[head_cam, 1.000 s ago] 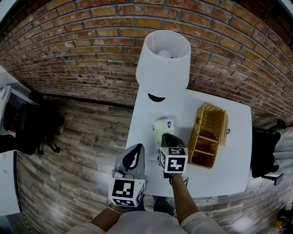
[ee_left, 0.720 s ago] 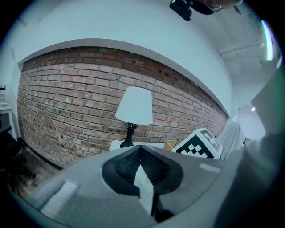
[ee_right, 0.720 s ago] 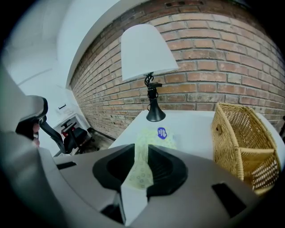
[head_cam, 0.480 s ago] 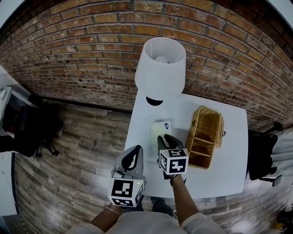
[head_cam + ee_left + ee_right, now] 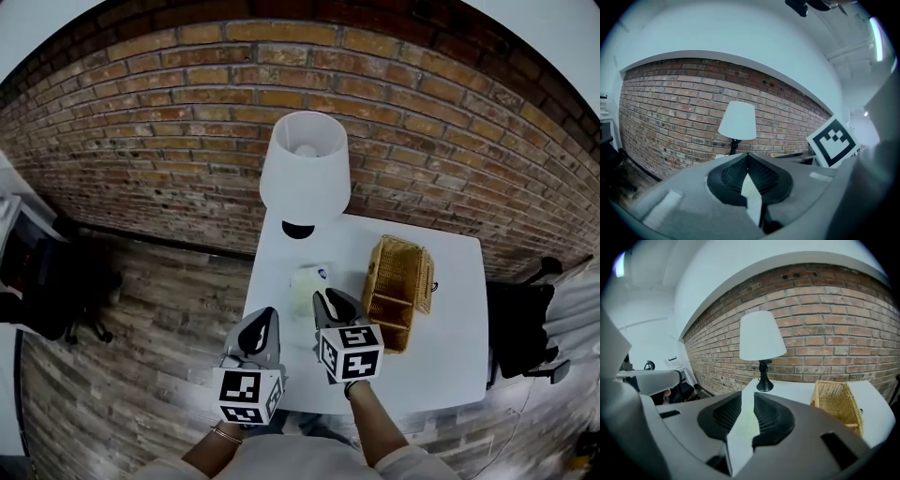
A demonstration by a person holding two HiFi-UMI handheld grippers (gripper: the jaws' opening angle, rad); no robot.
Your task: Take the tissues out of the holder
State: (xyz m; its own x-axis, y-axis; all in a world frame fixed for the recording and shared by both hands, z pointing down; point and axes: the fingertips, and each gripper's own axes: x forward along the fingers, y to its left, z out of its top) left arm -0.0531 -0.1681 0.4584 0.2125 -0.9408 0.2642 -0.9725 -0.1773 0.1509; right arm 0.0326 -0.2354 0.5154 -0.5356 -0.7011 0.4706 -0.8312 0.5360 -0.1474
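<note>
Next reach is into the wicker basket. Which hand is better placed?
Right. The right gripper hangs nearer the basket, on its side of the table, fingers just opened and empty. The left gripper is farther off, fingers shut.

Woven wicker basket [image 5: 412,267], smooth white table [image 5: 450,352], rough brick wall [image 5: 187,141], wood-plank floor [image 5: 141,328]
</note>
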